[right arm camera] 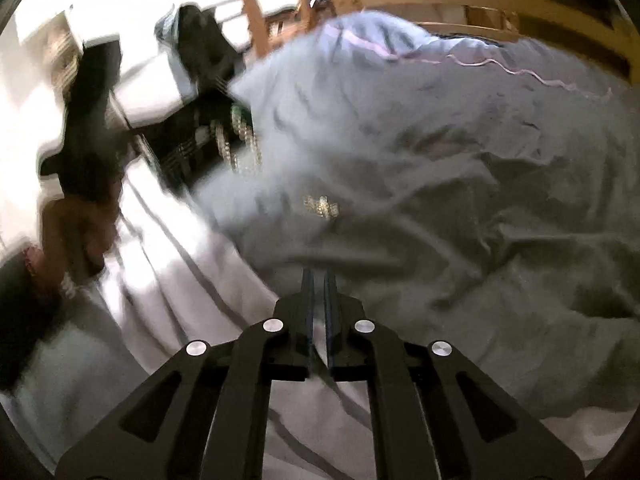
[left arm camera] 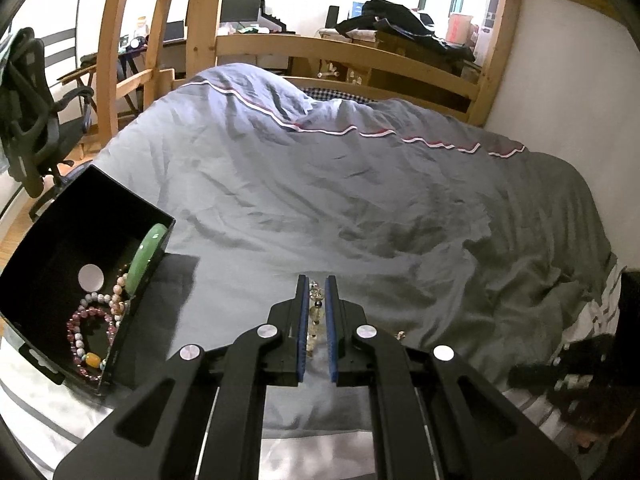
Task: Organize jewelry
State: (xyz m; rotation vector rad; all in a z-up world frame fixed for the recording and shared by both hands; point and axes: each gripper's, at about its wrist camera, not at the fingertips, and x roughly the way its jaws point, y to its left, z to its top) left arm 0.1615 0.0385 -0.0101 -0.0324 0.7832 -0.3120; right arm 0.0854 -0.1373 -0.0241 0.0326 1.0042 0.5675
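Observation:
In the left wrist view, my left gripper (left arm camera: 317, 286) is shut on a pale yellow and clear beaded bracelet (left arm camera: 315, 314), held between the blue pads above the grey duvet (left arm camera: 320, 184). An open black box (left arm camera: 60, 240) sits to the left; it holds a green bangle (left arm camera: 149, 254) and several beaded bracelets (left arm camera: 94, 320). A small trinket (left arm camera: 400, 335) lies on the duvet just right of the gripper. In the blurred right wrist view, my right gripper (right arm camera: 319, 274) is shut and empty. A small glittering piece of jewelry (right arm camera: 322, 206) lies on the duvet ahead of it. The black box (right arm camera: 200, 140) is at upper left.
A wooden bed frame (left arm camera: 340, 50) and ladder (left arm camera: 120, 40) stand behind the bed, with a black office chair (left arm camera: 28, 112) at far left. The other gripper and hand show at the right edge (left arm camera: 580, 380). A white striped sheet (right arm camera: 160, 280) lies by the duvet.

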